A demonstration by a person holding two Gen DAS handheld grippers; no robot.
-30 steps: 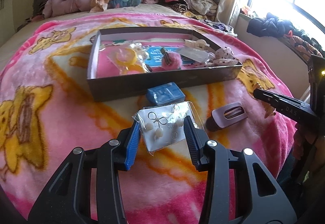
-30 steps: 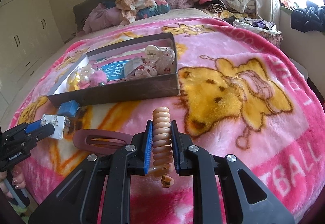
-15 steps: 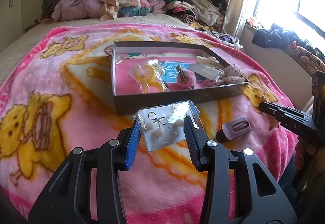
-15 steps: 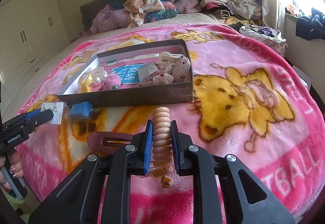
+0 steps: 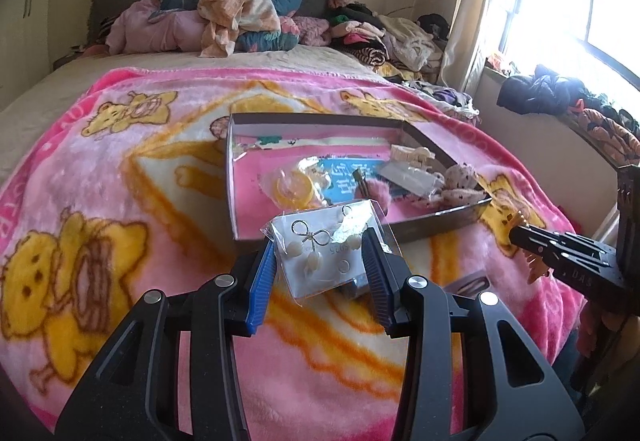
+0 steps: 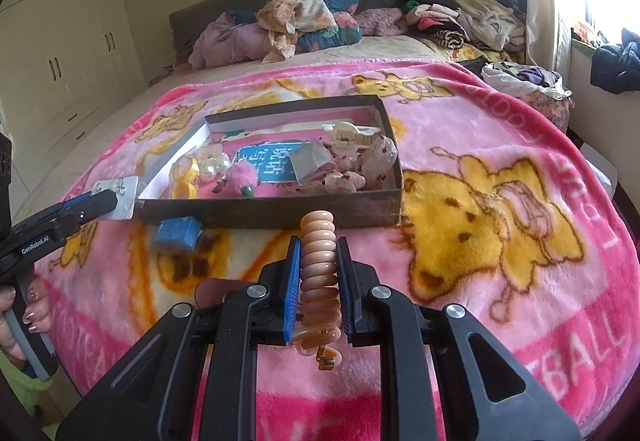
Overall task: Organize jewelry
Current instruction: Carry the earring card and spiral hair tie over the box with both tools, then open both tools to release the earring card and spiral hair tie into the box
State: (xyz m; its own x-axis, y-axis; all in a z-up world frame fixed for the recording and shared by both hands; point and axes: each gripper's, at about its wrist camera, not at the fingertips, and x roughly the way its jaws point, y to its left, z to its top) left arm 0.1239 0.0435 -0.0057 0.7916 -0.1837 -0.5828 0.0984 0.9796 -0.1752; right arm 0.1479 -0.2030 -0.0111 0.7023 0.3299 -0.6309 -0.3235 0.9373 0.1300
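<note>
My left gripper [image 5: 320, 245] is shut on a clear packet of earrings on a white card [image 5: 326, 249] and holds it in the air just before the near left corner of the brown cardboard box [image 5: 436, 227]. The packet also shows in the right wrist view [image 6: 120, 197]. My right gripper [image 6: 319, 253] is shut on a tan spiral hair tie [image 6: 318, 273], above the blanket in front of the box [image 6: 280, 215]. The box holds a yellow ring packet [image 5: 292, 189], a pink pompom [image 6: 240, 179], a blue card and hair clips.
A small blue box [image 6: 178, 233] and a mauve hair clip [image 5: 470, 283] lie on the pink bear blanket [image 6: 500, 169] in front of the cardboard box. Clothes are piled at the headboard and along the window side. Wardrobes stand at the left.
My left gripper has risen and moved toward the box with the earring packet. My right gripper has moved forward toward the box, still holding the hair tie.
</note>
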